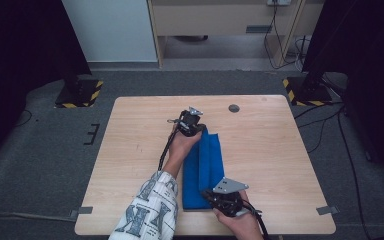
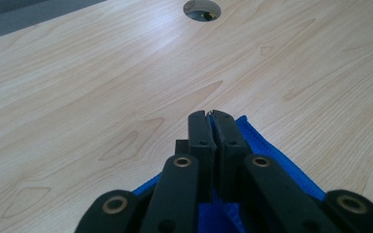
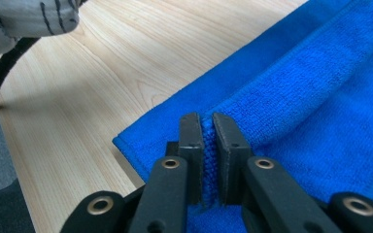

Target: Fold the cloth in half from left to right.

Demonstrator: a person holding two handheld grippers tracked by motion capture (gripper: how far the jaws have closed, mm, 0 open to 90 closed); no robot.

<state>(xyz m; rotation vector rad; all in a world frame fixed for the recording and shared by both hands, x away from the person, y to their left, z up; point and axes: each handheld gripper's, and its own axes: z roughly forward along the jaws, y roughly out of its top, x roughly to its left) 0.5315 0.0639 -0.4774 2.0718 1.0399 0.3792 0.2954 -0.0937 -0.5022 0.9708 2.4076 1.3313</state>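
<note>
A blue cloth (image 1: 210,165) lies folded into a long strip down the middle of the wooden table (image 1: 140,150). At its far end my left gripper (image 1: 201,129) is shut on the cloth's corner. In the left gripper view the jaws (image 2: 211,116) meet with a thin blue edge (image 2: 267,150) pinched between them. At the near end my right gripper (image 1: 206,192) comes in from the right. Its jaws (image 3: 208,121) are shut on a raised fold of the cloth (image 3: 320,97), which fills the narrow gap between the pads.
A round cable hole (image 1: 234,108) sits in the table beyond the cloth and lies ahead of the left jaws (image 2: 202,8). A patterned sleeve (image 1: 150,210) crosses the near left. Grey tape tabs (image 1: 326,210) mark the front corners. Striped stand bases (image 1: 80,92) flank the table.
</note>
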